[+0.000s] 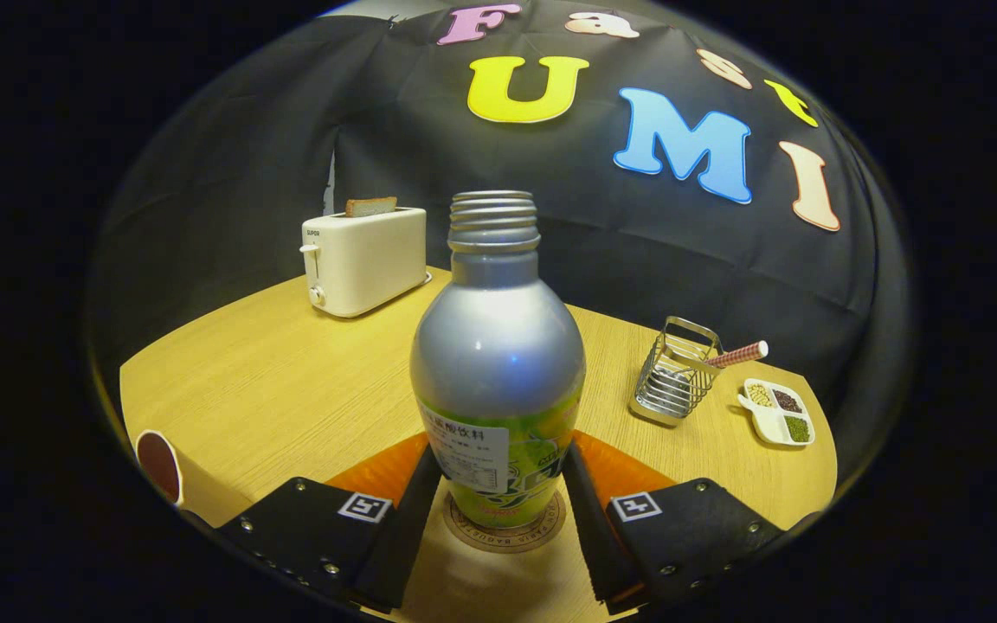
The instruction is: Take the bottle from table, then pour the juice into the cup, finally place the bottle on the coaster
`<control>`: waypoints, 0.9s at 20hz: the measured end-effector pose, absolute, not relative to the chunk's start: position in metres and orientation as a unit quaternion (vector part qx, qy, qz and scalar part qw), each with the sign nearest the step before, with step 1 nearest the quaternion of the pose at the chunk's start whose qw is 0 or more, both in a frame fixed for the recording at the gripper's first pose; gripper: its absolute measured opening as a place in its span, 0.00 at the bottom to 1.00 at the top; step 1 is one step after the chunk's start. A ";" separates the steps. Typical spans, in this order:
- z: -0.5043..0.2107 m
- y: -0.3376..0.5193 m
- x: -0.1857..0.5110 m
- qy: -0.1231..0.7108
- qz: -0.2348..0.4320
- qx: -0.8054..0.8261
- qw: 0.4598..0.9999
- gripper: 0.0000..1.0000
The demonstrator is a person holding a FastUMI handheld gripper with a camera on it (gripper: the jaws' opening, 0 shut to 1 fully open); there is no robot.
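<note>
bottle (498,363) upright between the fingers of the gripper (498,506), uncapped, base on the round coaster (505,535) on the table (291,381). jaws close against both sides of the lower label, apparently pinching it, though firm contact hard to confirm. cup (161,465) off to the left of the fingers. beyond: toaster (366,260) with a slice of toast (370,206), wire rack (676,372), divided dish (777,412).
</note>
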State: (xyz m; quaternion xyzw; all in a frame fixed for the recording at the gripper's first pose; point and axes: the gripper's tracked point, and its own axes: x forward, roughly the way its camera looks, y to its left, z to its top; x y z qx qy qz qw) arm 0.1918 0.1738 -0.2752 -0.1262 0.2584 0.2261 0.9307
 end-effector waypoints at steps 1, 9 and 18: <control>-0.277 0.173 0.194 0.256 0.223 -0.127 0.932 0.77; -0.293 0.163 0.197 0.270 0.200 -0.107 0.936 0.79; -0.291 0.159 0.190 0.278 0.190 -0.094 0.937 0.98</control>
